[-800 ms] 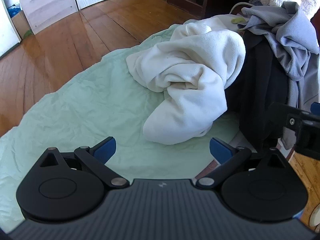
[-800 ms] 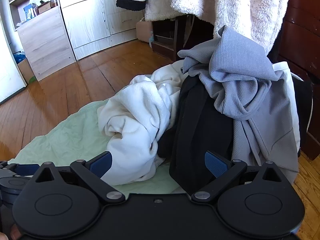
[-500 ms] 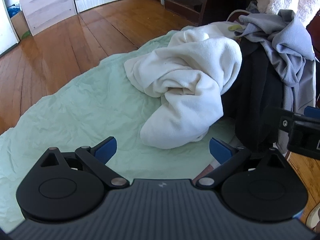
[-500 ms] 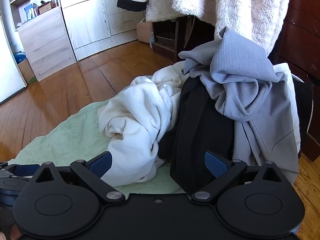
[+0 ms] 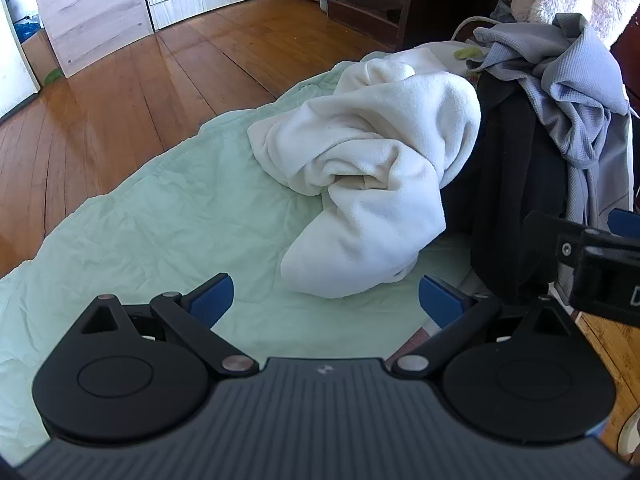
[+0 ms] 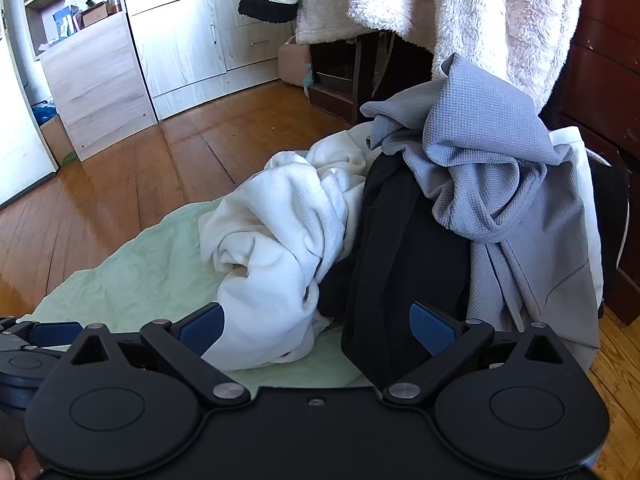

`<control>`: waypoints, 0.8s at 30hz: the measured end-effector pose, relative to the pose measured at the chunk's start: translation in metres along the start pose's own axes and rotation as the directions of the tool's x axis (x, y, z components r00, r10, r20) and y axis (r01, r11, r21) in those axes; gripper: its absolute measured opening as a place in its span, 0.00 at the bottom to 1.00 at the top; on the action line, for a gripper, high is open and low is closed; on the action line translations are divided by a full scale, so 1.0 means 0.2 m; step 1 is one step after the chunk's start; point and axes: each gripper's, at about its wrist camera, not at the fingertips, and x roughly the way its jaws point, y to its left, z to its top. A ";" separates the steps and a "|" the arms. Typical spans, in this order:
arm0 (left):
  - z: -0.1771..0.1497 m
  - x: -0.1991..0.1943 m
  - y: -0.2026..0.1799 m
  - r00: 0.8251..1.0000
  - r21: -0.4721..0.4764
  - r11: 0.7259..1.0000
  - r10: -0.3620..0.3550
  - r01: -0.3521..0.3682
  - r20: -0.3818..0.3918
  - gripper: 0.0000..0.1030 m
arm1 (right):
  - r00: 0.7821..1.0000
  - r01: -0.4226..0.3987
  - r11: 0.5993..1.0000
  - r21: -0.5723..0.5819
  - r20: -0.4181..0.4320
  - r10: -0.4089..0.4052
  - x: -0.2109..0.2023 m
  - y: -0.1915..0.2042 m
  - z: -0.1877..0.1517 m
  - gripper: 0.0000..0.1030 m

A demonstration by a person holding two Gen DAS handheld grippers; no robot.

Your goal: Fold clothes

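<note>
I see a black garment [image 6: 404, 264] and grey top [image 6: 492, 168] heaped right of the white fleece [image 5: 372, 184]; my left tongs [image 5: 326, 300] and right tongs [image 6: 316, 326] gape wide, holding nothing.

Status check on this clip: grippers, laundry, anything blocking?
Left gripper open, empty; right gripper open, empty. White fleece crumpled on green sheet, unfolded. Black garment and grey garment piled against it.

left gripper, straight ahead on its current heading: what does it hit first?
Most likely the crumpled white fleece garment: its lower fold lies right ahead of the open left gripper, over the pale green sheet. If the heading dips, the sheet comes first; depth is unclear. The black garment sits off to the right.
</note>
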 end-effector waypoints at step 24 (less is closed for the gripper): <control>0.00 0.00 0.00 1.000 -0.005 1.000 0.002 -0.002 0.003 0.98 | 1.000 -0.008 1.000 0.015 -0.008 0.008 0.02 -0.01 0.00 0.98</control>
